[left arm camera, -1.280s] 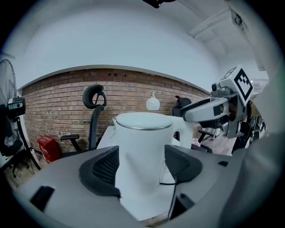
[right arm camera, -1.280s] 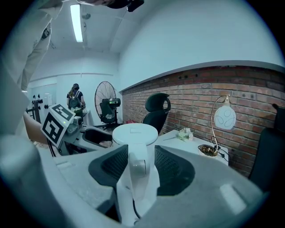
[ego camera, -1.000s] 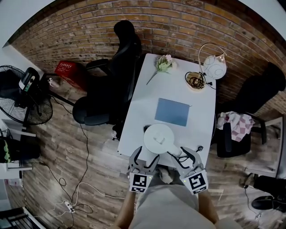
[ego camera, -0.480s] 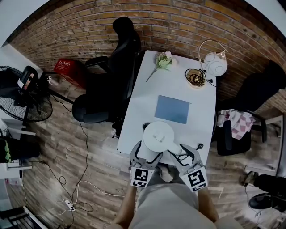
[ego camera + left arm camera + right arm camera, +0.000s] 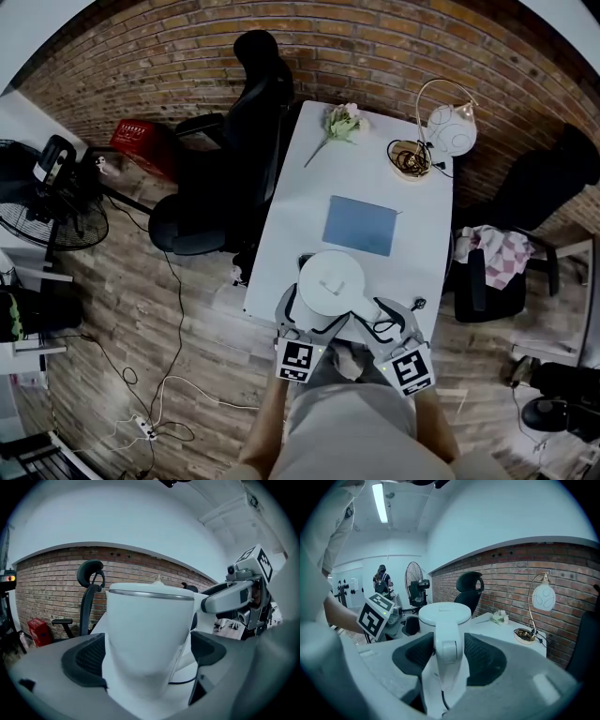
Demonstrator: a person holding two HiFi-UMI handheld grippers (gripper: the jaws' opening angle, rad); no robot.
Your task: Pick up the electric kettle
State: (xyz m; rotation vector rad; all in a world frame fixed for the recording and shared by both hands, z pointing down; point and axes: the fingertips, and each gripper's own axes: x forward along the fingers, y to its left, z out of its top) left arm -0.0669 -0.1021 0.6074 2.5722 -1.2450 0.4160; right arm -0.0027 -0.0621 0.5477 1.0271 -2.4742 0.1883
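One white table [image 5: 375, 178] (kettle [image 5: 330, 281] at near edge), brick wall [image 5: 375, 56], wooden floor [image 5: 131, 319].

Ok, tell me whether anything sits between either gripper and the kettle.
Nothing visible does. The kettle stands between the opening jaws of the left gripper, and the right gripper is shut on its handle.

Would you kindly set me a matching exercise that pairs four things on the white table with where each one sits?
Things:
1. kettle
2. flowers
3. lamp
4. blue mat

Places on the table:
A. far right corner
B. middle
C. near edge
D. far left corner

Pairs: 1-C, 2-D, 3-A, 4-B
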